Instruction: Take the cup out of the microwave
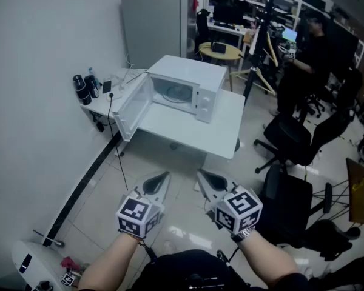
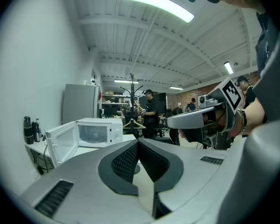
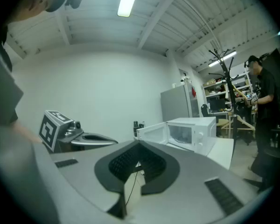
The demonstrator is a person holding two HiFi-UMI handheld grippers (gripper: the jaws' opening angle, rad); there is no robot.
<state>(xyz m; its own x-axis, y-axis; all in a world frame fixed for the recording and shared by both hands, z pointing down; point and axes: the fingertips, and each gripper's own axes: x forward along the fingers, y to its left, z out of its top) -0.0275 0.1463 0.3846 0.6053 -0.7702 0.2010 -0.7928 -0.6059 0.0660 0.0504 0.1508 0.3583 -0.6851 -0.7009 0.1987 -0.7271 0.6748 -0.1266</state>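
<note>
Well short of microwave point(image 1: 188, 90), door point(image 1: 133, 107) open; cup not discernible inside, prob. in cavity. Left gripper point(image 1: 164, 176) & right gripper point(image 1: 201, 174): fingers shut, empty. Likely light, rigid, breakable, maybe slick; pinch wall at rim, keep upright.

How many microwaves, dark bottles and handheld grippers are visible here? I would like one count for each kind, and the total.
Microwave: 1
Dark bottles: 2
Grippers, left gripper and right gripper: 2
Total: 5
</note>
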